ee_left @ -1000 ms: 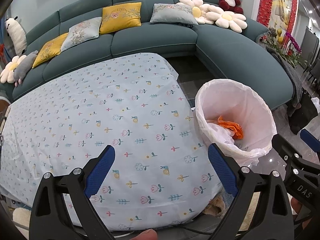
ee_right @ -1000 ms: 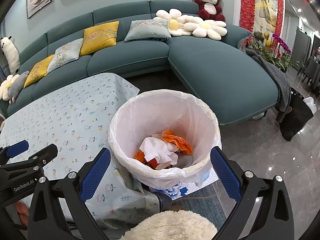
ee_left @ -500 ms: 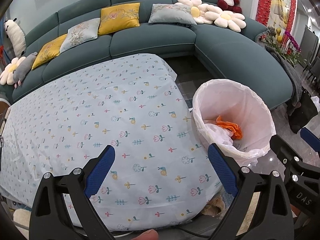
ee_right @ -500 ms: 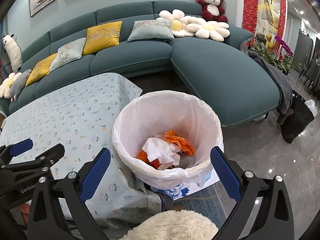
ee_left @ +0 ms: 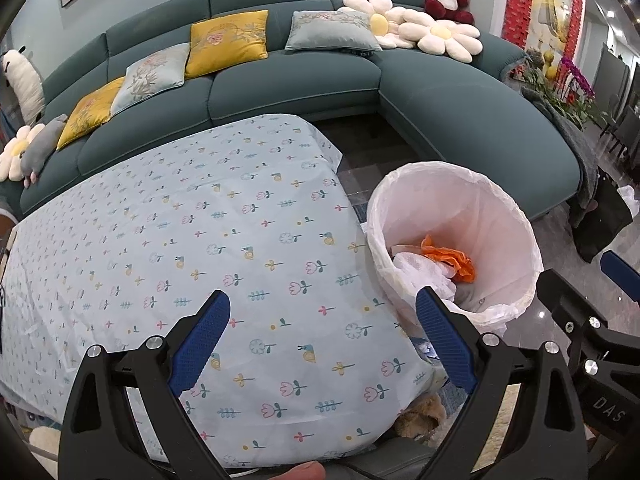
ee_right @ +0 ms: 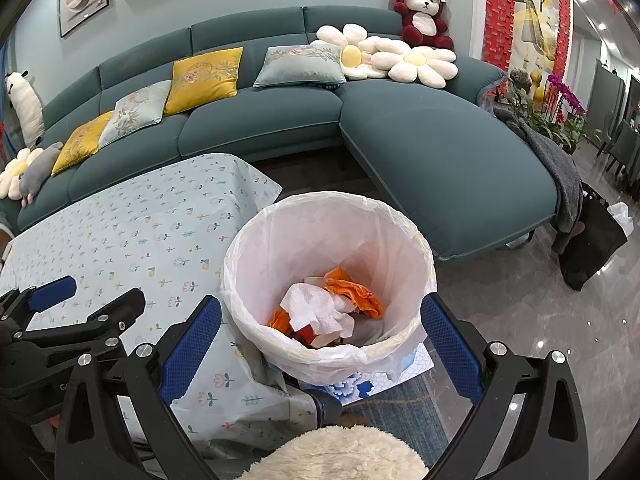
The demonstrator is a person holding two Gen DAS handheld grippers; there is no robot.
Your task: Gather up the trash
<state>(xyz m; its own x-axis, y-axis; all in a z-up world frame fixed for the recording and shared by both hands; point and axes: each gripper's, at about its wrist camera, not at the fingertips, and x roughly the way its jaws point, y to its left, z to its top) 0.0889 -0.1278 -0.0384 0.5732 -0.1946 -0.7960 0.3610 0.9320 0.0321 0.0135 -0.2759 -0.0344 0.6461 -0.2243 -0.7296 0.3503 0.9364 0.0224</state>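
Note:
A white-lined trash bin point(ee_right: 404, 240) stands on the floor at the table's right end; it also shows in the left wrist view point(ee_left: 504, 208). Inside lie crumpled white paper point(ee_right: 316, 312) and orange scraps point(ee_right: 352, 292), also seen in the left wrist view: paper point(ee_left: 424, 272), orange scraps point(ee_left: 452, 258). My left gripper point(ee_left: 322, 340) is open and empty above the floral tablecloth point(ee_left: 180, 240). My right gripper point(ee_right: 320, 344) is open and empty, above the bin's near rim. The left gripper also appears at the left of the right wrist view point(ee_right: 88, 312).
A teal corner sofa point(ee_left: 460, 120) with cushions, flower pillows and a plush bear curves behind the table and bin. A fluffy cream stool point(ee_right: 340, 452) is below my right gripper. A black bag point(ee_right: 592, 240) stands on the shiny floor at right.
Both grippers have drawn back and up a little, so bin and table sit slightly farther away. Both stay open and empty.

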